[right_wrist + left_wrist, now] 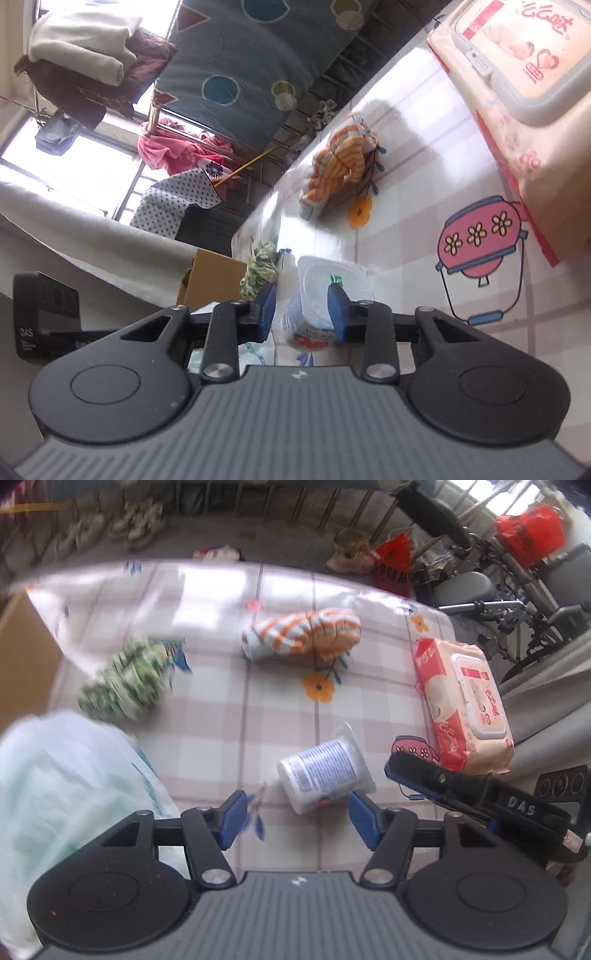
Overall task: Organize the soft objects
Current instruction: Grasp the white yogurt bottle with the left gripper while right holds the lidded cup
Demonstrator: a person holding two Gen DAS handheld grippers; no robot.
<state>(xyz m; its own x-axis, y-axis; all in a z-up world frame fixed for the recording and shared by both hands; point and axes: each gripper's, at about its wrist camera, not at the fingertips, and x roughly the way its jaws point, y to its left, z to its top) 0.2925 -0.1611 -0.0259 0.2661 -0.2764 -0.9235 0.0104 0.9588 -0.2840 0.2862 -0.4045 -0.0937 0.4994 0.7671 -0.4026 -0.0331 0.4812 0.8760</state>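
Observation:
A white cup-shaped container (325,771) with blue print lies on its side on the checked tablecloth (221,720). My left gripper (297,821) hangs open just above it, its blue pads wide apart and nothing between them. My right gripper (302,314) is open by a narrow gap, and the container (314,291) shows between and just beyond its pads, with a gap at the left pad. An orange and blue striped cloth roll (303,635) (340,166) and a green and white cloth bundle (125,679) (260,269) lie farther off.
A pink pack of wet wipes (465,701) (517,81) lies at the table's right edge. A pale green plastic bag (66,794) bulges at the left, beside a cardboard box (22,657) (210,277). Chairs, shoes and red bags stand beyond the table.

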